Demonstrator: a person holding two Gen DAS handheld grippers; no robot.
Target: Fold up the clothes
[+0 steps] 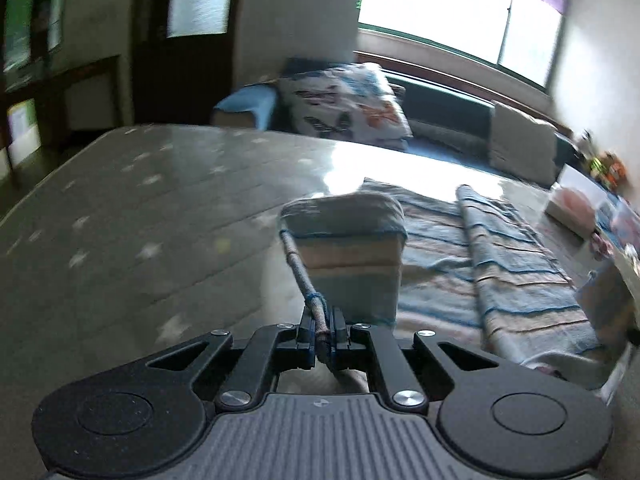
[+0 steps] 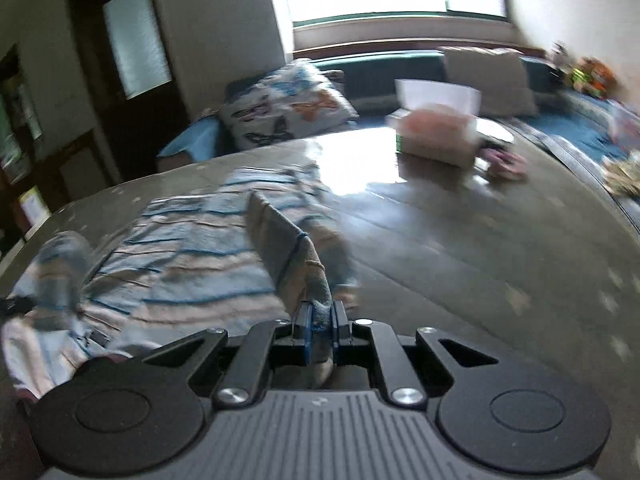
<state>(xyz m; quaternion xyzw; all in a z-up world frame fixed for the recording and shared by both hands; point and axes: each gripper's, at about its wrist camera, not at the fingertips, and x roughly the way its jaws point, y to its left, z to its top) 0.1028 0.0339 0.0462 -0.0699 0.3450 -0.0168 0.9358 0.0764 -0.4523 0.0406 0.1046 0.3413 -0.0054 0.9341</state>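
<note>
A striped garment [image 1: 460, 248] in blue, white and pink lies spread on a glossy grey table [image 1: 140, 208]. My left gripper [image 1: 322, 330] is shut on its left edge, and a flap of the cloth [image 1: 348, 256] stands lifted off the table ahead of the jaws. In the right wrist view the same garment [image 2: 180, 256] lies to the left. My right gripper [image 2: 320, 322] is shut on its right edge, with a raised fold [image 2: 288, 244] running up from the jaws. Both views are motion-blurred.
A tissue box [image 2: 436, 136] with a white sheet sticking up and a small pink item [image 2: 504, 162] sit on the far right of the table. Beyond the table are a sofa with a butterfly cushion [image 1: 344, 100], a beige cushion [image 2: 488, 76], a bright window and a dark door.
</note>
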